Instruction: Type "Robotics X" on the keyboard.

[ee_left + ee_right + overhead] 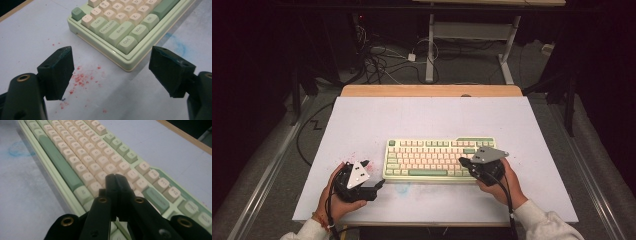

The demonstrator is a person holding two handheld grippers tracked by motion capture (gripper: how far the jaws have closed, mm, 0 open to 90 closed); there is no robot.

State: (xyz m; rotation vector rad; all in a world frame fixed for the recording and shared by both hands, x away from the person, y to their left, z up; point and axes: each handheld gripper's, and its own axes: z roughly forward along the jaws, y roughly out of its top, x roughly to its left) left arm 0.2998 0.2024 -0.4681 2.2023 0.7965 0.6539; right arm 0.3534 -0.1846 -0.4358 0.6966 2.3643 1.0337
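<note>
A pale green keyboard (439,159) with cream and green keys lies on the white table top (432,117), in front of the middle. My left gripper (379,185) sits at the keyboard's near left corner, held in a hand, jaws wide apart. In the left gripper view the keyboard's corner (127,40) with the Ctrl key lies between and beyond the open gripper (111,72), nothing touching the pads. My right gripper (463,162) hovers over the keyboard's right end. In the right gripper view the gripper (115,176) is shut with nothing between its jaws, tips above the cream keys (95,165).
Red specks (81,78) and a faint blue smear (177,45) mark the table near the keyboard's left corner. A wooden strip (432,90) borders the far edge. Cables (382,60) and desk legs (430,45) stand on the floor beyond.
</note>
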